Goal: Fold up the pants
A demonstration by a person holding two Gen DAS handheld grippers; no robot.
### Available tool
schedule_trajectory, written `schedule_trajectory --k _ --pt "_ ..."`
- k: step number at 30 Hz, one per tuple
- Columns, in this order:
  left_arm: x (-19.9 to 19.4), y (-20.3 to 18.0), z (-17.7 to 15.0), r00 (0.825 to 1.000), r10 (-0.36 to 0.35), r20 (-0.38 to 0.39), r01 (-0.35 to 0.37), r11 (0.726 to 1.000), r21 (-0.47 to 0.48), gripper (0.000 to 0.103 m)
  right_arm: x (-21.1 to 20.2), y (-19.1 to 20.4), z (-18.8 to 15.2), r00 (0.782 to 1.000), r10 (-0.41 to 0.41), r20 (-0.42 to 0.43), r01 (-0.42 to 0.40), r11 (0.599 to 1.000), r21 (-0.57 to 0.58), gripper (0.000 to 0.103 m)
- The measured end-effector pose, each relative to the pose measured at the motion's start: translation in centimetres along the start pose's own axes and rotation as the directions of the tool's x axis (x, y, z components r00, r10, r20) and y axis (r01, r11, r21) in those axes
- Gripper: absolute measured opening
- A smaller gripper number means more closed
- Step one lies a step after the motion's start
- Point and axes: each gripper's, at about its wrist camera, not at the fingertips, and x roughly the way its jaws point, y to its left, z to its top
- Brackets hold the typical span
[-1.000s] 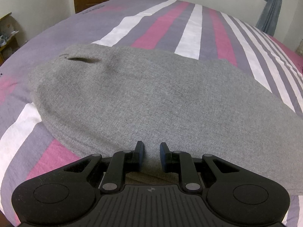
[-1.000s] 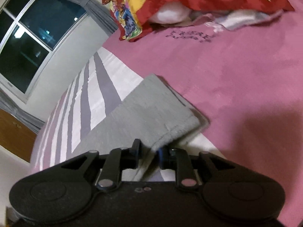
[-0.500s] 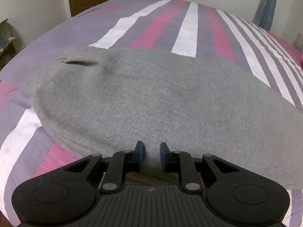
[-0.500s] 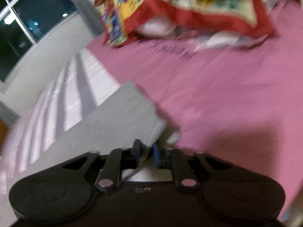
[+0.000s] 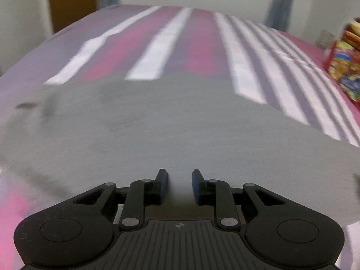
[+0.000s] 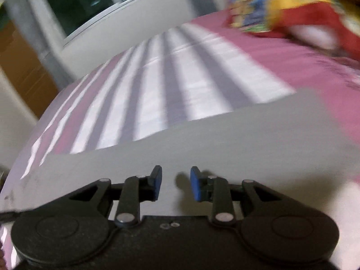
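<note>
Grey pants [image 5: 180, 123] lie flat across the striped bed, blurred by motion in the left wrist view. My left gripper [image 5: 179, 185] hovers low over their near part. Its jaws are opening, and only flat cloth shows in the gap behind the blue pads. In the right wrist view the pants [image 6: 247, 139] run as a long grey band toward the right. My right gripper [image 6: 176, 183] is above them, its jaws opening too, with nothing pinched. One pad's shadow falls on the cloth below.
The bed sheet [image 5: 157, 51] has pink, white and purple stripes and turns plain pink at the right [image 6: 315, 72]. A colourful red and yellow quilt [image 6: 292, 6] lies at the far right. A wooden door [image 5: 72, 2], a curtain and a dark window [image 6: 101, 4] stand beyond the bed.
The right gripper let go of the pants' leg end and swung left over the grey cloth, rolling. The left gripper moved forward over the pants. Both pairs of pads stand wider apart.
</note>
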Motion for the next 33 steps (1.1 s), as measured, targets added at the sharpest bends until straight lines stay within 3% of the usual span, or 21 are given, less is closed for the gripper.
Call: schedule_trajectory --k 4,5,6,7,9,10,11,14,19,24,25,26,28,33 --pt "1.7 -5.8 2.1 0.997 -0.082 0.008 0.081 0.992 0.095 0.026 4.0 4.6 1.0 0.999 0.022 -0.024 -0.025 0.989 -0.144 0.029" --pt "2.5 -7.1 2.4 0.996 -0.093 -0.005 0.093 0.988 0.12 0.03 5.1 5.4 1.3 0.999 0.021 -0.035 -0.027 0.985 -0.171 0.03" --pt "3.5 -8.1 2.5 0.995 -0.095 -0.033 0.098 0.986 0.135 0.042 5.9 5.6 1.4 0.999 0.015 -0.049 -0.024 0.982 -0.188 0.031" --pt "4.2 -8.7 2.5 0.995 -0.091 -0.05 0.098 0.986 0.138 0.048 6.6 5.8 1.4 0.998 -0.008 -0.064 -0.006 0.977 -0.211 0.031" --pt "5.0 -9.0 2.4 0.995 -0.095 -0.044 0.1 0.986 0.136 0.058 7.4 4.5 1.5 0.997 -0.057 -0.049 0.043 0.968 -0.247 0.023" --pt "5.0 -9.0 2.3 0.995 -0.094 -0.04 0.099 0.985 0.144 0.058 7.4 3.5 1.8 0.996 -0.076 -0.038 0.064 0.969 -0.238 0.003" --pt "5.1 -9.0 2.2 0.995 -0.092 -0.031 0.096 0.982 0.165 0.06 7.4 2.2 2.2 0.995 -0.098 -0.031 0.089 0.973 -0.215 0.0" --pt "4.8 -9.0 1.7 0.996 -0.088 -0.007 0.087 0.975 0.206 0.063 6.6 -0.8 3.0 0.995 -0.099 -0.018 0.094 0.982 -0.164 0.0" --pt "4.0 -7.7 1.7 0.999 -0.029 0.032 0.023 0.984 0.174 0.063 4.4 -3.3 3.0 0.988 -0.156 0.02 0.157 0.979 -0.132 0.0" --pt "3.8 -5.7 1.2 0.999 -0.026 0.019 0.022 0.988 0.154 0.064 3.6 -4.7 2.7 0.983 -0.183 0.016 0.184 0.98 -0.07 0.0" --pt "3.7 -5.3 1.1 1.0 -0.023 0.017 0.02 0.989 0.146 0.064 3.2 -4.2 2.7 0.981 -0.191 0.016 0.192 0.979 -0.072 0.004" --pt "3.5 -4.8 0.9 1.0 -0.019 0.018 0.017 0.99 0.139 0.064 2.7 -3.8 2.7 0.981 -0.191 0.024 0.192 0.979 -0.068 0.02" --pt "3.0 -3.7 0.4 1.0 -0.005 0.021 0.002 0.992 0.129 0.065 1.7 -3.5 1.9 0.982 -0.184 0.035 0.186 0.98 -0.073 0.03" --pt "1.1 -1.2 -1.6 0.999 0.03 0.04 -0.035 0.991 0.128 0.065 0.7 -2.9 -0.2 0.976 -0.213 0.046 0.218 0.965 -0.144 0.03"
